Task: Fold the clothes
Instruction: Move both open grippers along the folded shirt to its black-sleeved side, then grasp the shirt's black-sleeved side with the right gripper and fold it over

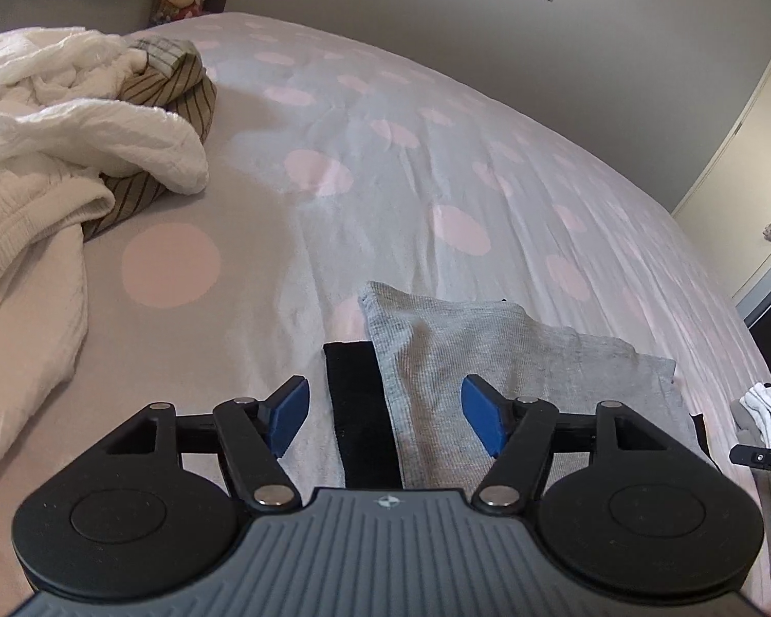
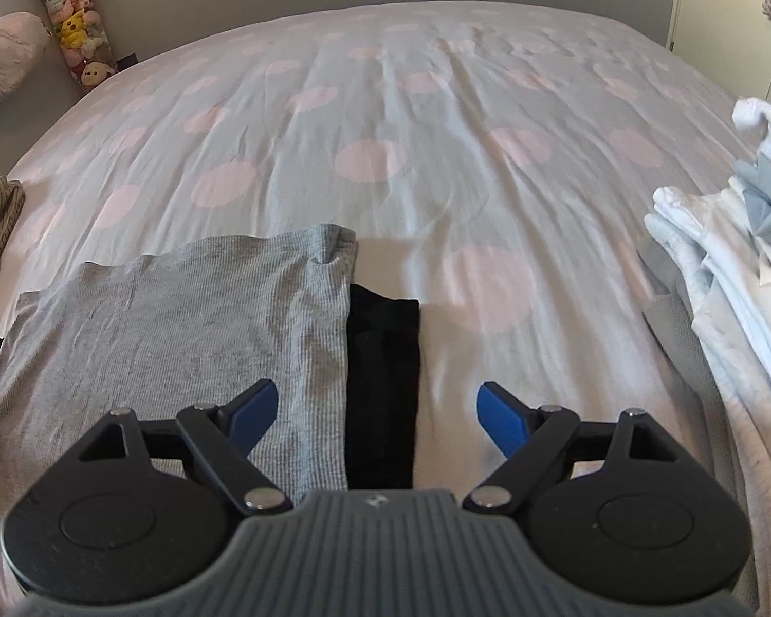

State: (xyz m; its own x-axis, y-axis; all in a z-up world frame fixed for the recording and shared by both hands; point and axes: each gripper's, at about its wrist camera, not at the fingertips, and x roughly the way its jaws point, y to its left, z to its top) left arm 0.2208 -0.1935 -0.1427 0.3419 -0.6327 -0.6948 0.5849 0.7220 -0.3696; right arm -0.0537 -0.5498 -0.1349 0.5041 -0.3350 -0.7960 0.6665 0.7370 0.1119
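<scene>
Grey cloth (image 1: 514,360) lies folded flat on the spotted bedspread (image 1: 385,154), straight ahead of both tools. Beside it, touching along one long edge, lies a black strip of fabric (image 1: 357,411). The left gripper (image 1: 385,414) hovers over that seam with its blue pads (image 1: 288,411) spread wide and holding nothing; the black strip sits between them. The right gripper (image 2: 378,419) is likewise spread and empty above the same seam, grey cloth (image 2: 180,329) under its left pad, black strip (image 2: 383,385) between. A heap of white and striped laundry (image 1: 77,118) lies ahead-left of the left tool. Pale folded garments (image 2: 735,267) are piled to the right of the right tool.
</scene>
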